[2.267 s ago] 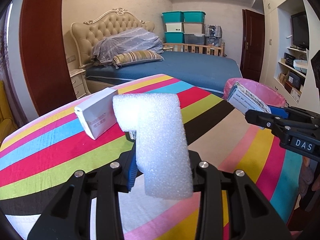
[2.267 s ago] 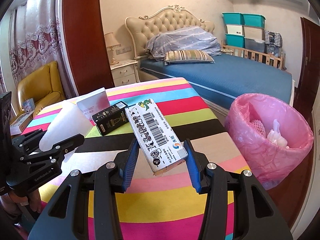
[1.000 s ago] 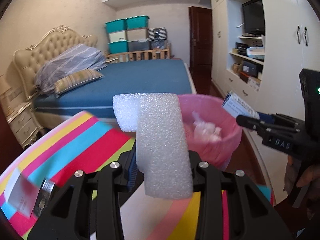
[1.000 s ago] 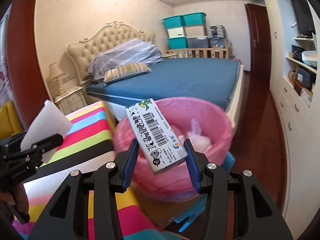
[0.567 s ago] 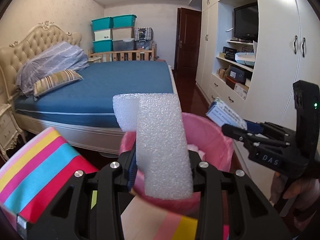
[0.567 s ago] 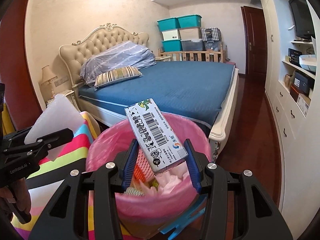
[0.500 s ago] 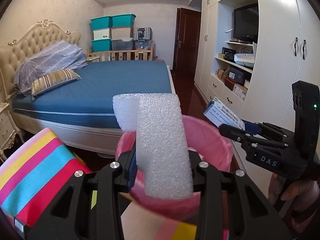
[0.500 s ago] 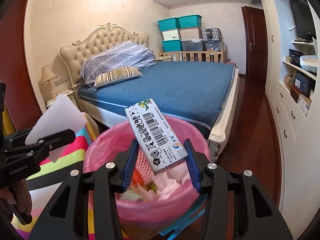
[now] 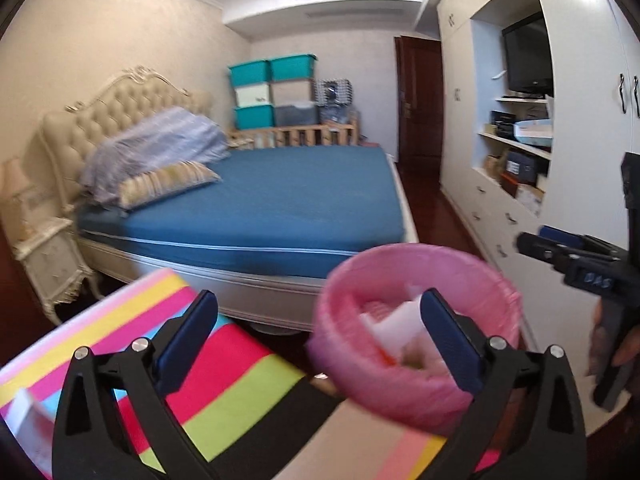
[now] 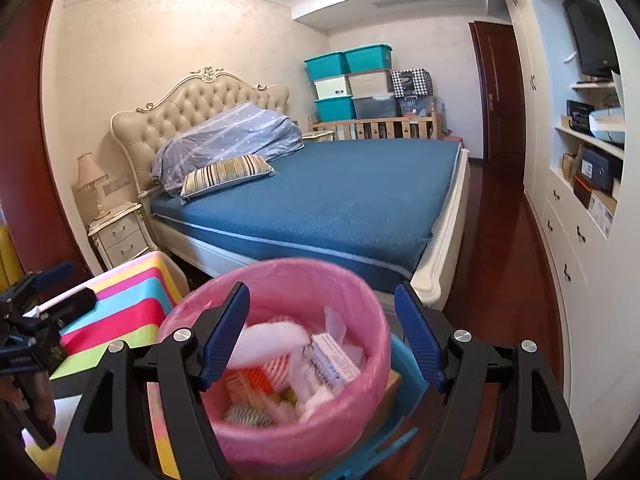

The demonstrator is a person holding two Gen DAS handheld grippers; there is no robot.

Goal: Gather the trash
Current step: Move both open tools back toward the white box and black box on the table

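A pink-lined trash bin stands beside the striped table and holds several pieces of trash. The white foam piece and the barcode box lie inside it. My right gripper is open and empty just above the bin. My left gripper is open and empty over the table edge, with the bin just beyond it. The right gripper also shows at the right of the left wrist view, and the left gripper at the left of the right wrist view.
The striped tablecloth covers the table at lower left. A white box lies at its left edge. A bed with a blue cover stands behind the bin. White cabinets with shelves line the right wall.
Both grippers have opened. The foam piece left the left gripper and the barcode box left the right gripper; both now lie in the bin.
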